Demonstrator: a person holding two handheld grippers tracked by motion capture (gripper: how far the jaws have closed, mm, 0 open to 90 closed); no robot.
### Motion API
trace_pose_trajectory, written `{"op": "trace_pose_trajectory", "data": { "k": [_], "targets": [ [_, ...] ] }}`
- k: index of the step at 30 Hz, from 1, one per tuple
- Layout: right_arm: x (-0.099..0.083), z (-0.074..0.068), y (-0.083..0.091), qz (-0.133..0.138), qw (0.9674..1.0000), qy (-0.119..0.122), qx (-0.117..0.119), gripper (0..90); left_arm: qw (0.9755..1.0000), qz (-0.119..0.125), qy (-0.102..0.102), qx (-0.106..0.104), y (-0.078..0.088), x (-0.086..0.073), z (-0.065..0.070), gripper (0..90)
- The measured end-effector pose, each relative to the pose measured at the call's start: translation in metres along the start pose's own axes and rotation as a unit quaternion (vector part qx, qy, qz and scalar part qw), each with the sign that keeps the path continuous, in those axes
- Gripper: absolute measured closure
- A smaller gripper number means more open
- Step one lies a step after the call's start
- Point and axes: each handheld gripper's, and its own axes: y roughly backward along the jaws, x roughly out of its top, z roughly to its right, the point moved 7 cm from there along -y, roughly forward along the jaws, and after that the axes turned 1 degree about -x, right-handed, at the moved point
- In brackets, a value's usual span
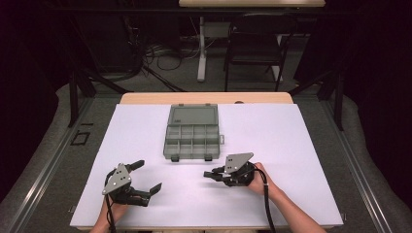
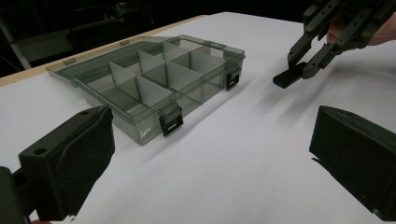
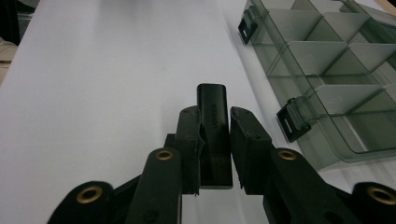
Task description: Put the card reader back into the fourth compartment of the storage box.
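While the person's right hand point(image 1: 260, 178) lies low over the near part of the bench point(image 1: 301, 145), the right gripper point(image 1: 210, 174) points level toward the left side of the high view, with its grey three-cornered plate point(image 1: 238, 161) facing up. Its jaws are clamped on a small black block point(image 3: 214, 135), which stands out forward between the two pads in the right gripper view. This block is held just above the white surface, near the front right corner of the organizer box point(image 1: 192, 133) but not touching it.

The left gripper point(image 1: 148, 177) rests near the front left of the bench, turned toward the box. Its jaws stand wide apart with nothing between them; in the left gripper view they rise at the two lower corners, and the box and the other gripper are seen between them.

The left hand point(image 1: 112, 209) is partly cut by the lower edge of the high view, and the gripper's body covers most of it. Some marking is on the top face of the block, but it is too dark to read.

The box is of grey clear plastic; its lid lies open to the far side and its compartments look empty. Two black latches point(image 3: 292, 120) hang at its front wall. A white sheet covers the bench, and a strip of wood shows at the far edge. Behind it the room is dark, with a grey floor, cables point(image 1: 163, 51) and a black chair point(image 1: 255, 46).
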Motion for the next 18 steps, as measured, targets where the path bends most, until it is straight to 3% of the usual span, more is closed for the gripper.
{"op": "trace_pose_trajectory", "data": {
  "k": [18],
  "targets": [
    [-0.005,0.009,0.017,0.006,0.9997,-0.011,-0.023,73.7,1.0,-0.001,0.001,0.0,0.0,0.0,0.0,0.1]
  ]
}}
